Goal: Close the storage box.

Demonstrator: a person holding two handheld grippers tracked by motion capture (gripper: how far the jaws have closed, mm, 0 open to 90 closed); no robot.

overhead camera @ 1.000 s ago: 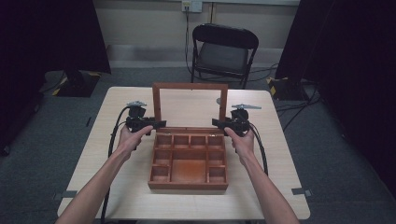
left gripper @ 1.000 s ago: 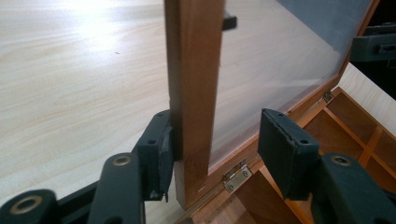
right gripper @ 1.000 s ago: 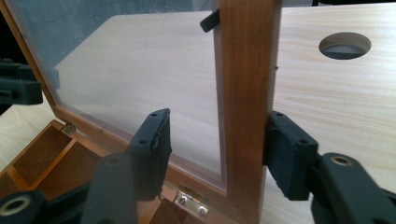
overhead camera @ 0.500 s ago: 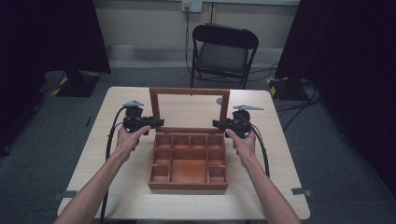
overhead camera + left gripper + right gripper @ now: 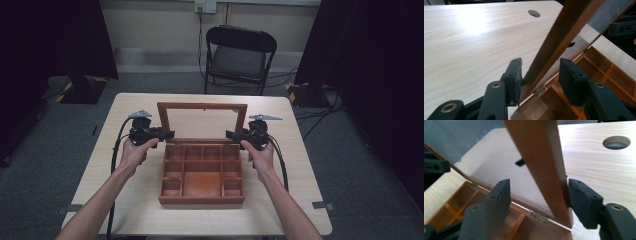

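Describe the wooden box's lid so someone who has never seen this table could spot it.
On the pale table sits an open wooden box split into compartments. Its lid rises from the far edge, a brown frame around a clear pane, unlike the partitioned tray below.

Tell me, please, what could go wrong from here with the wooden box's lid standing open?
1. The lid stands nearly upright and is not clamped. The right gripper's jaws have just been opening around its side rail, so it might drop shut or tip back.
2. The left gripper straddles the other rail with one pad off it. A sideways nudge could strain the small hinge.
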